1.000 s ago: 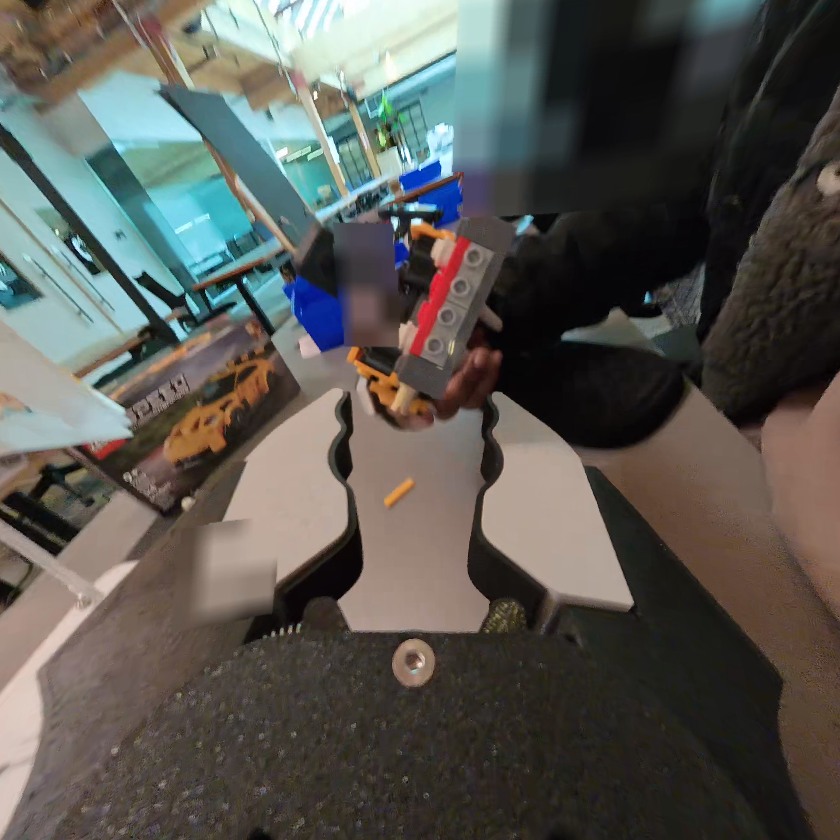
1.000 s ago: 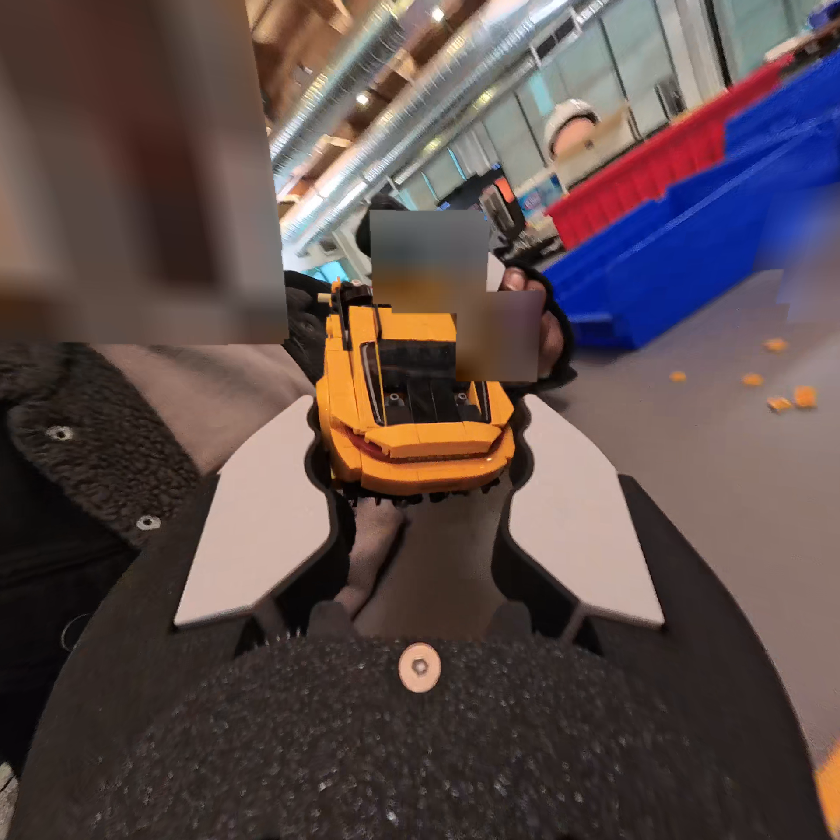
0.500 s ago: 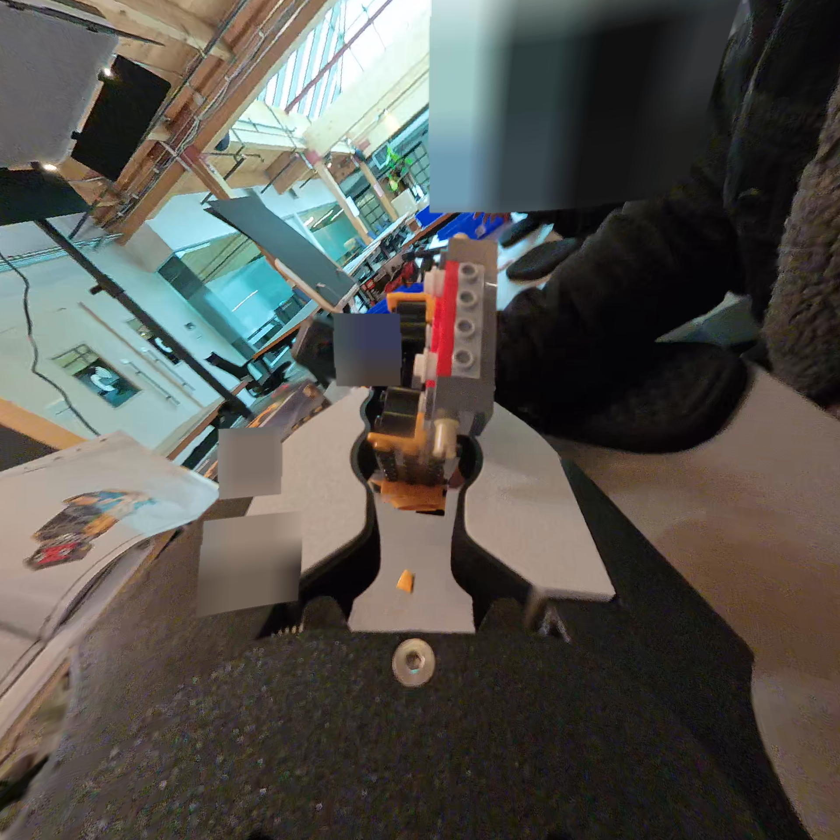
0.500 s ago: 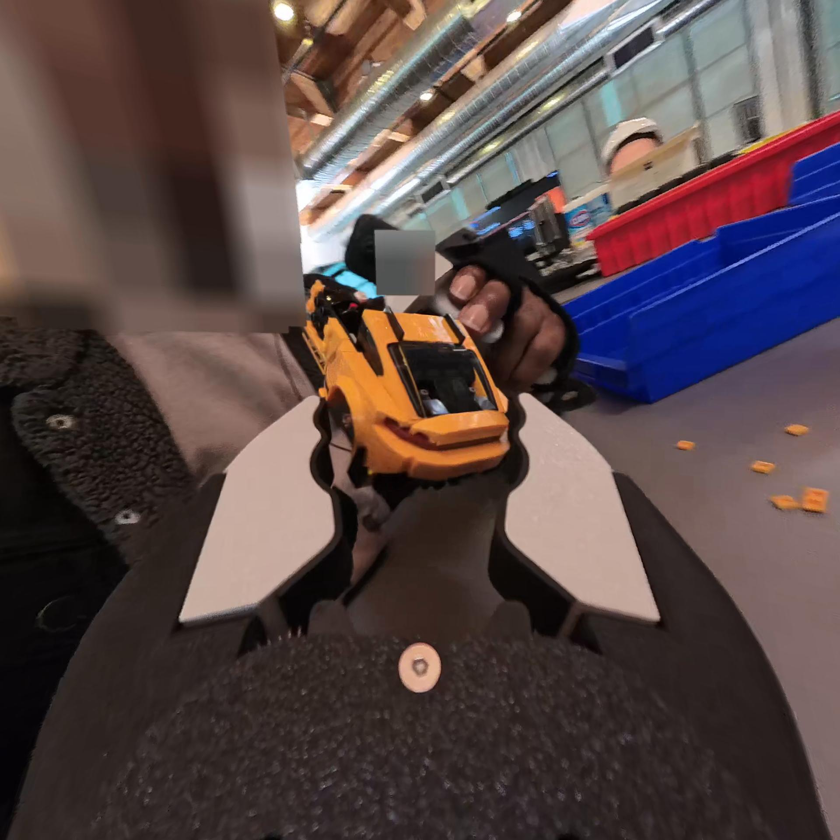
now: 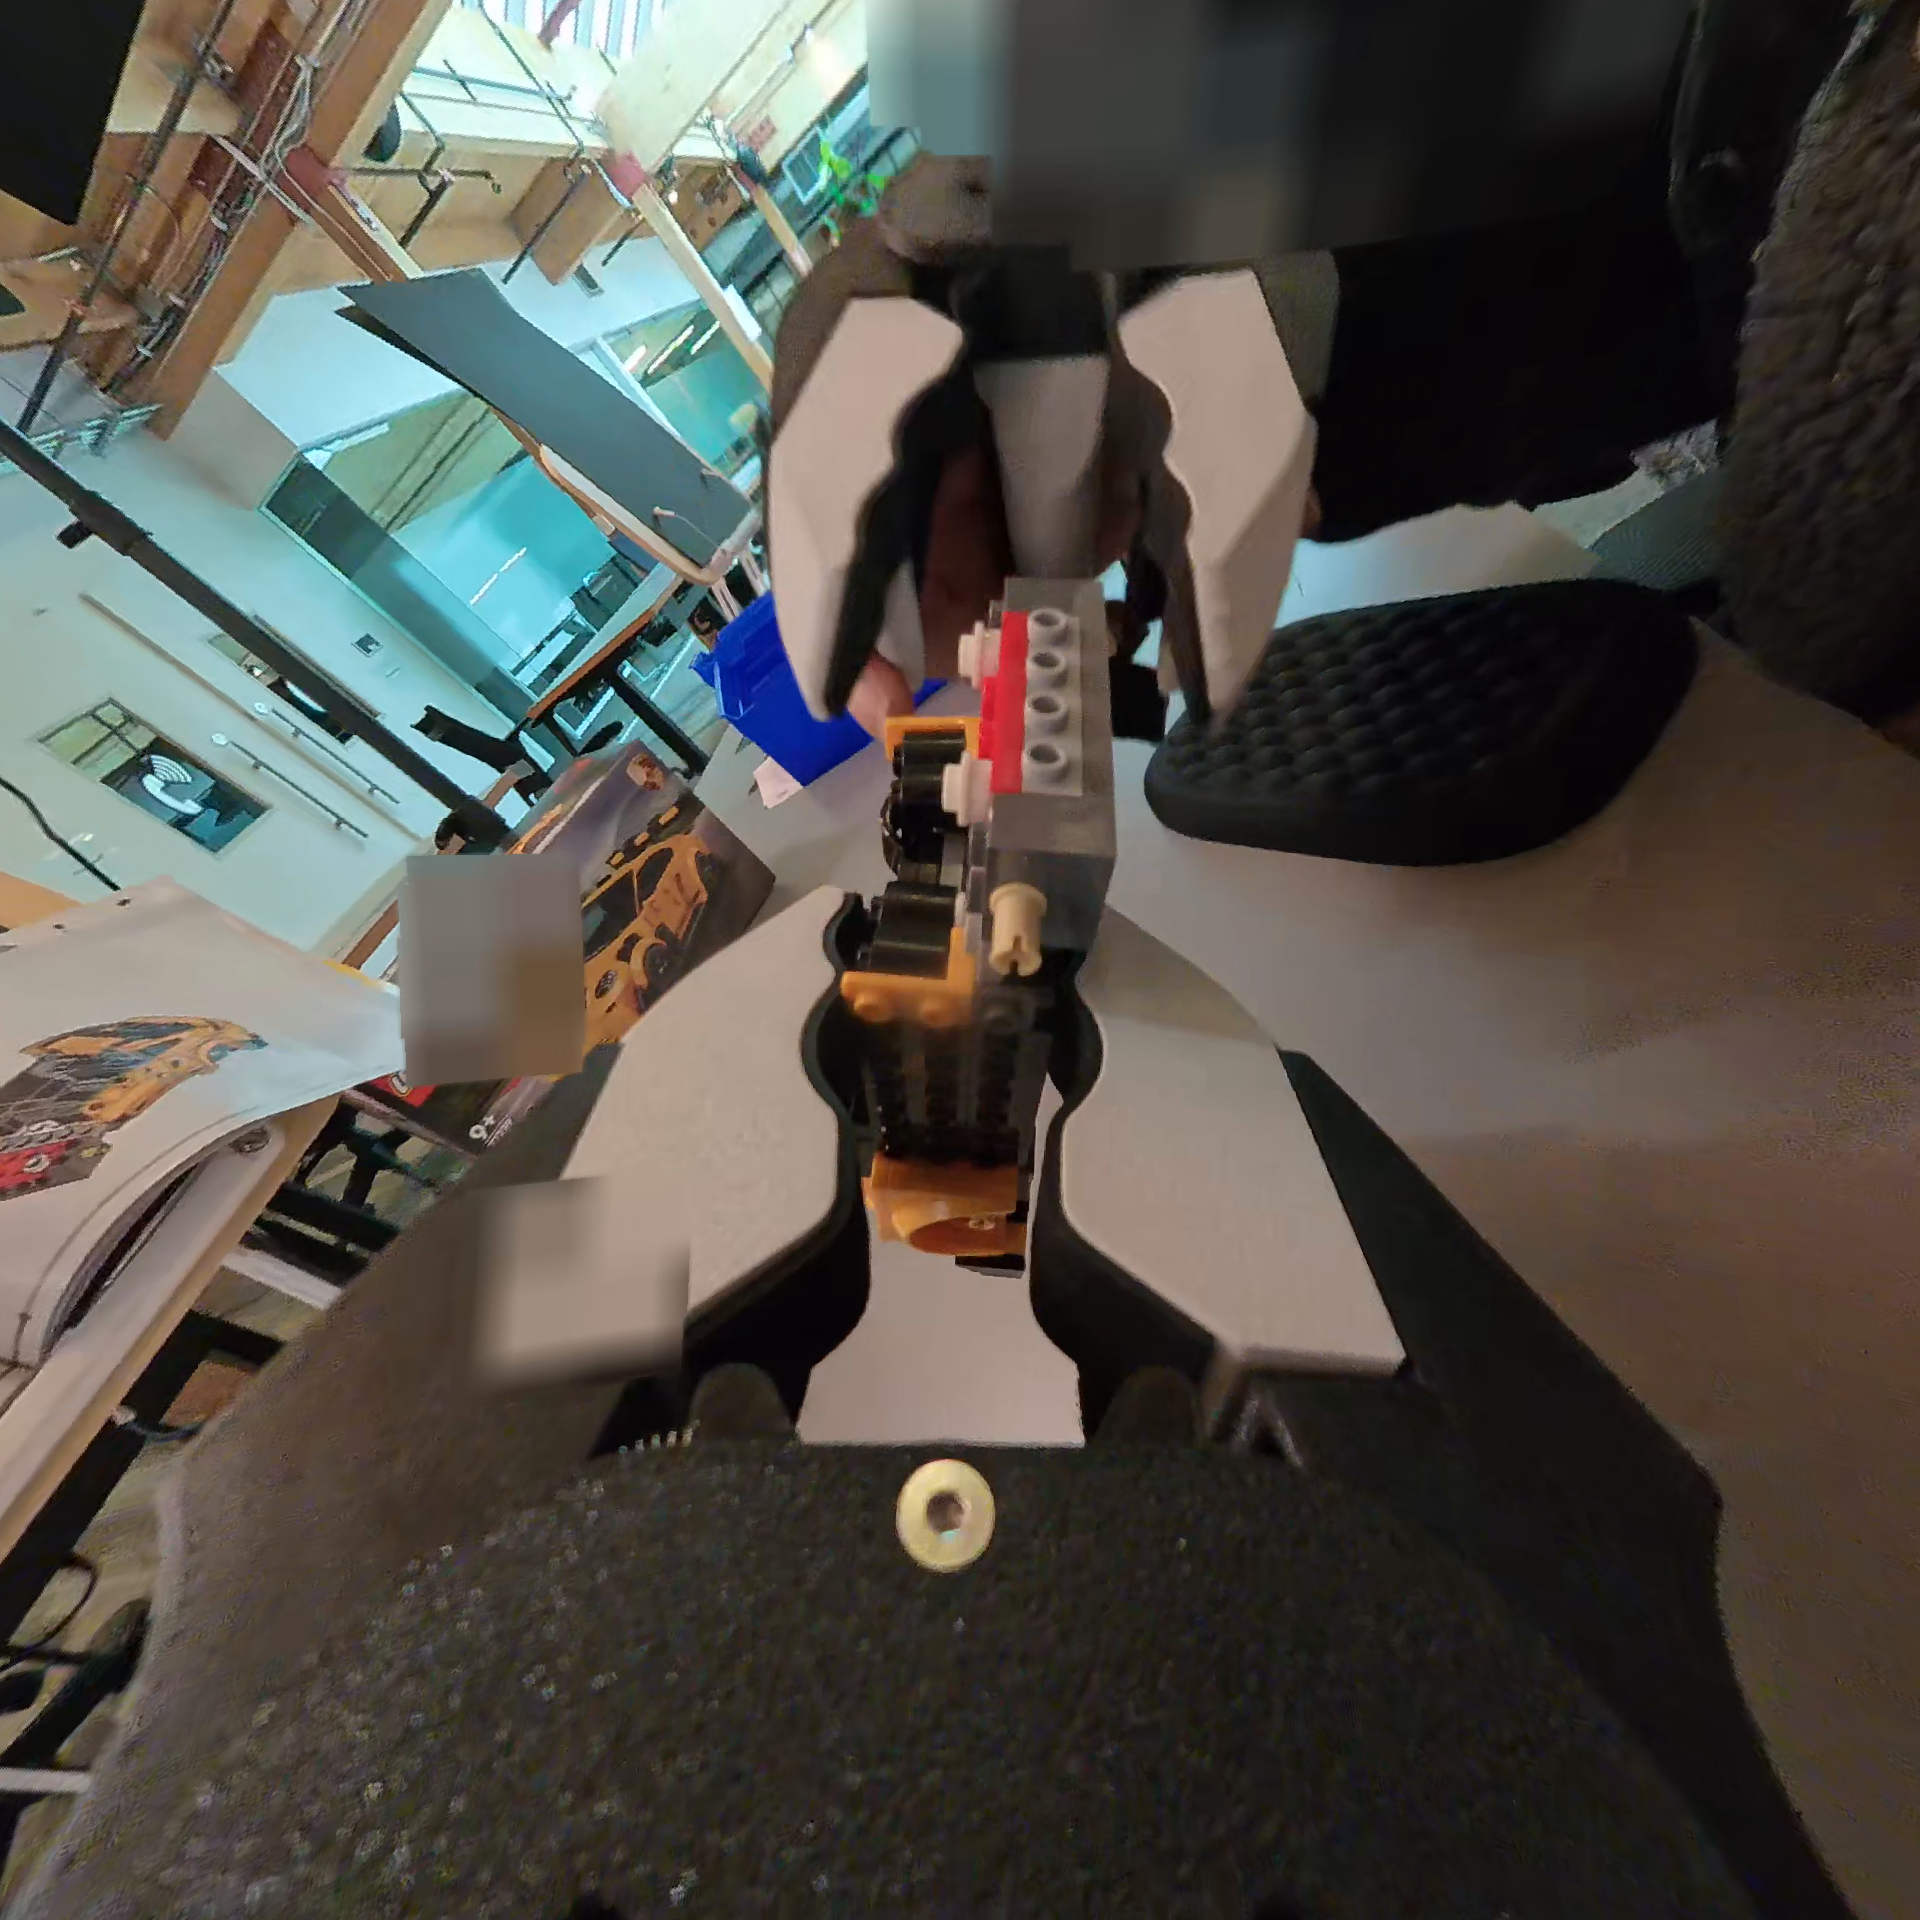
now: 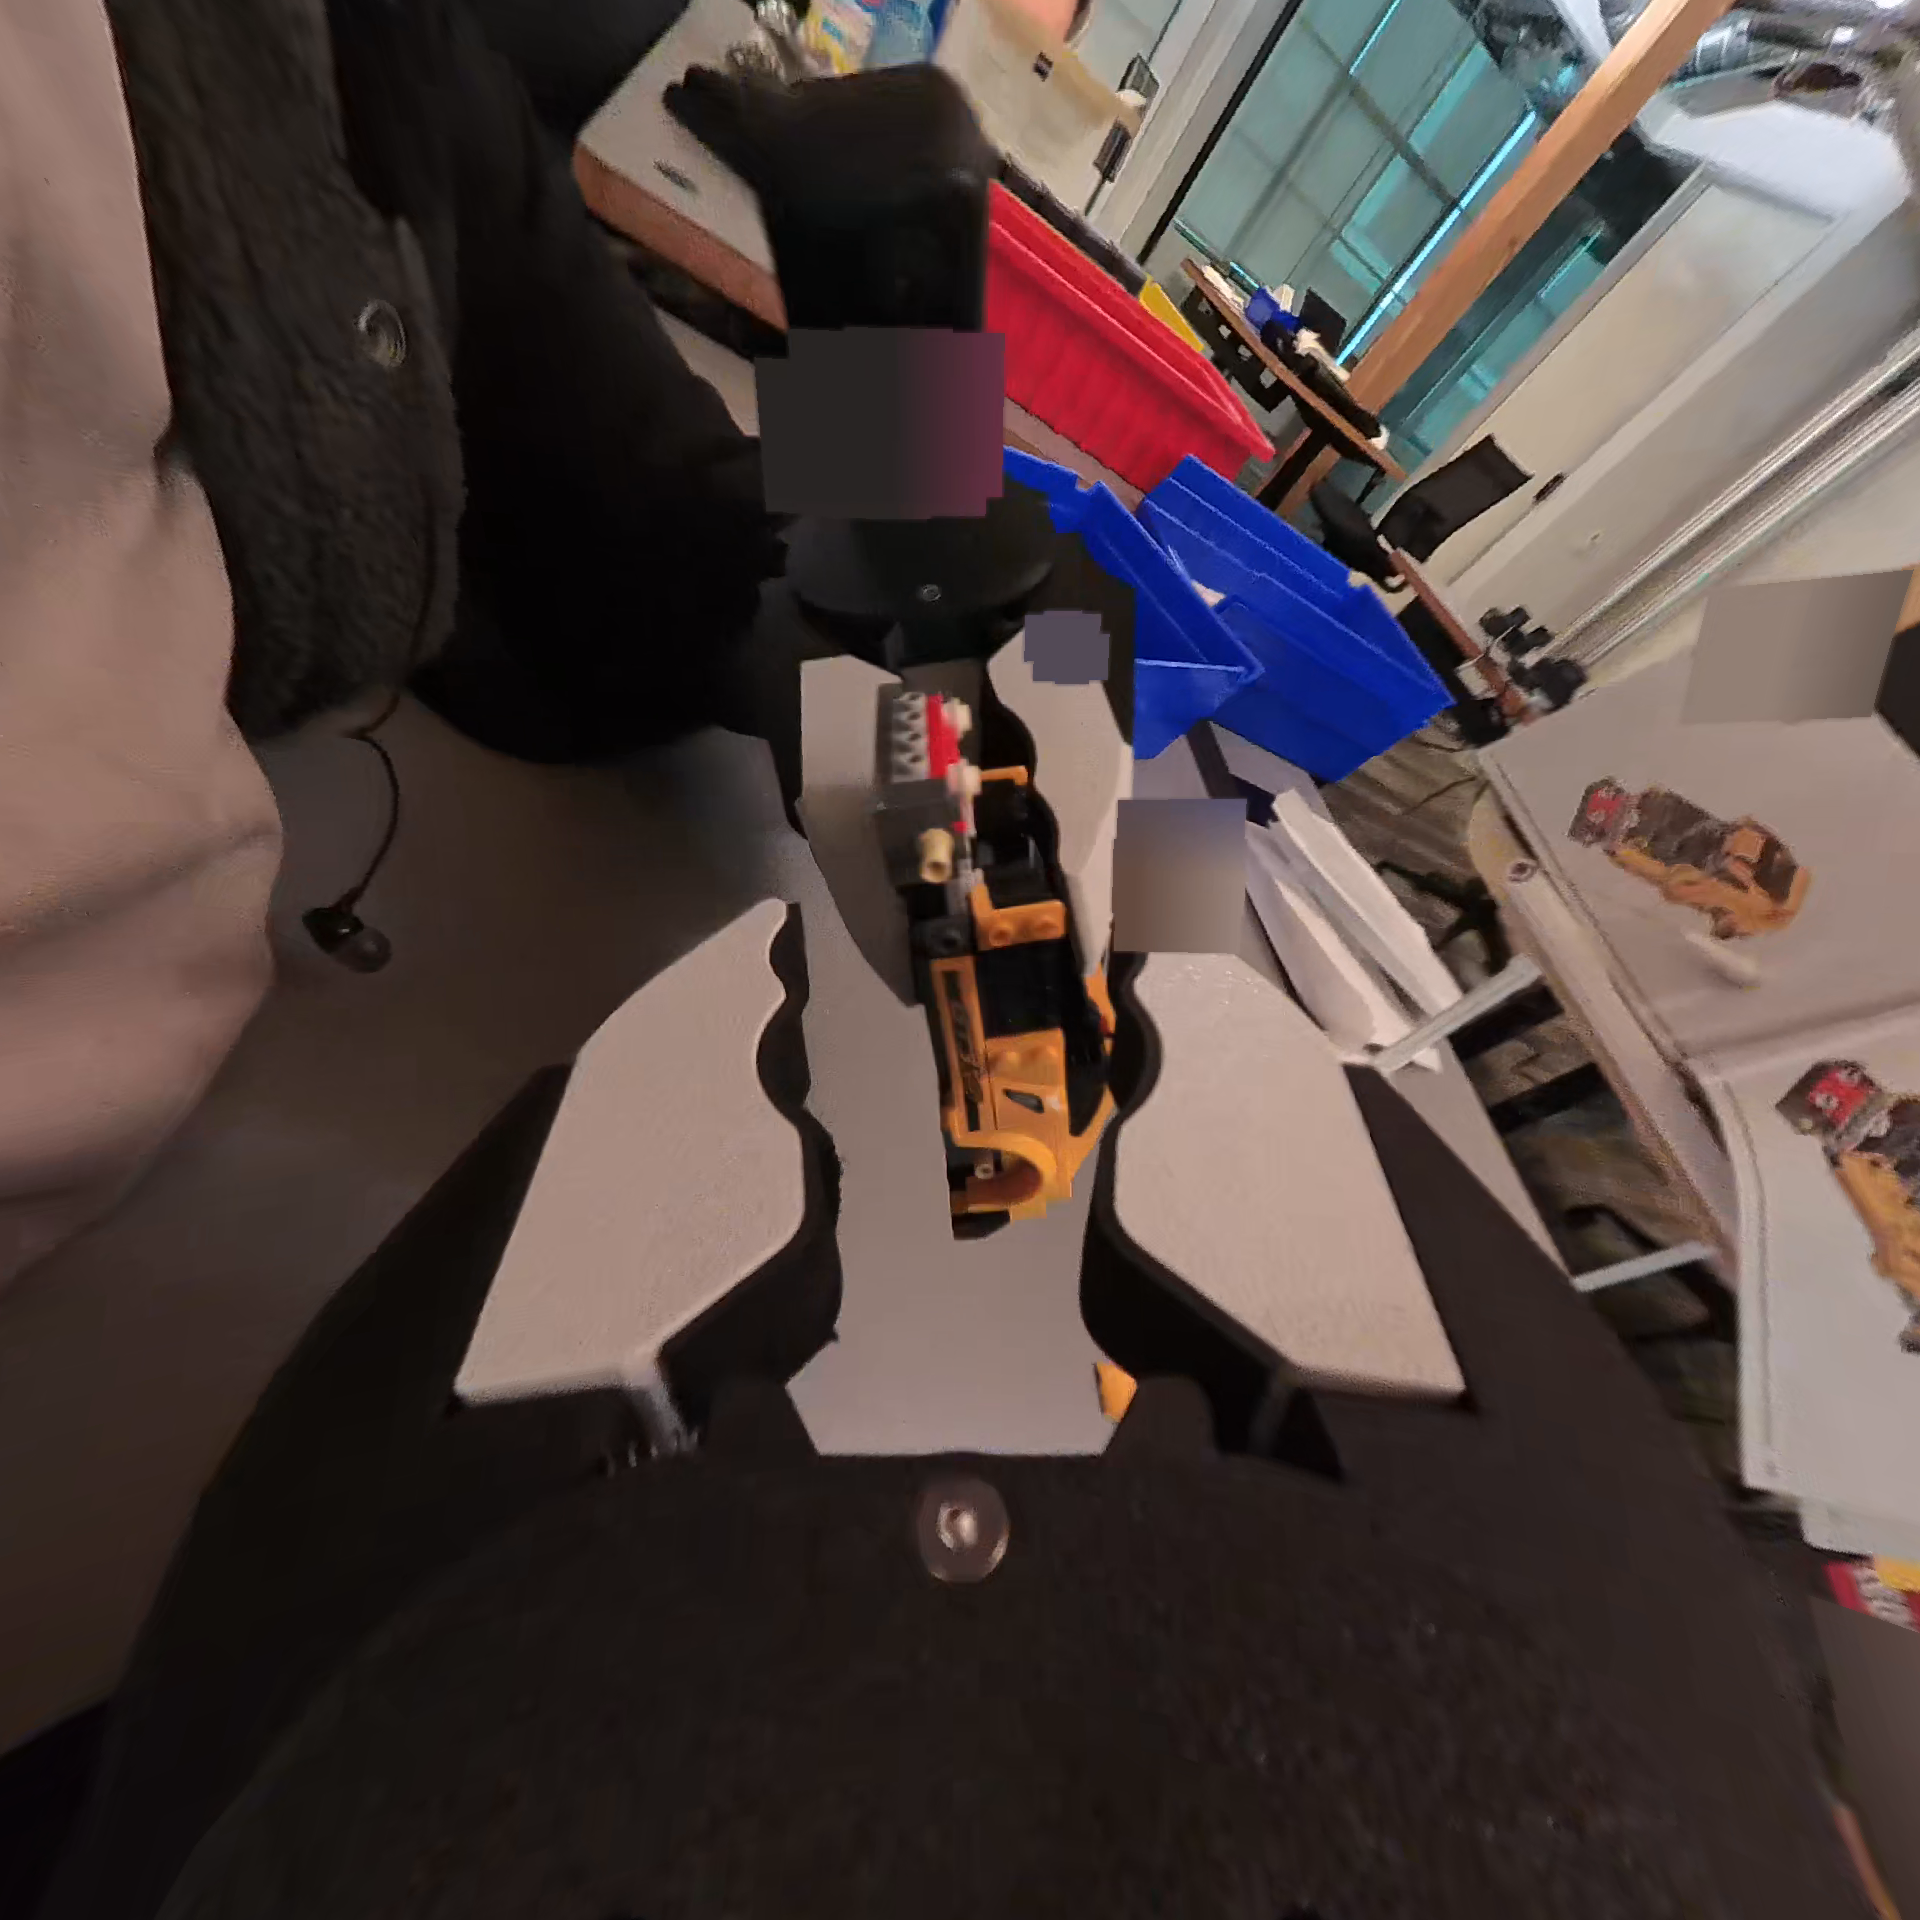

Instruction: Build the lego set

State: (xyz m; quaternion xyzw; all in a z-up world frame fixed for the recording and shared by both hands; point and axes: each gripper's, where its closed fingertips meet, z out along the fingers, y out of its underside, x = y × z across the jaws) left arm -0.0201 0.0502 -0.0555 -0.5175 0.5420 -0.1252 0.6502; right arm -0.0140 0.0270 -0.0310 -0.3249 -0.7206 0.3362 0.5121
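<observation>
Holding the brick car between both grippers, over the table

My left gripper (image 5: 951,935) is clamping the car (image 5: 997,831) narrowly across its orange-and-black end, with both pads pressing on it and lifting it clear of the table (image 5: 1455,1039). My right gripper (image 6: 961,945) is standing wider around the same car. The right finger (image 6: 1195,1091) is lying against the car and the left one is showing a gap, so it is not gripping. The car is looking part-built: grey studs (image 5: 1055,707) are showing bare and a tan pin (image 5: 1016,928) is sticking out with nothing on it. The box (image 5: 644,914) and booklet (image 5: 135,1049) are sitting towards the table's left edge.
</observation>
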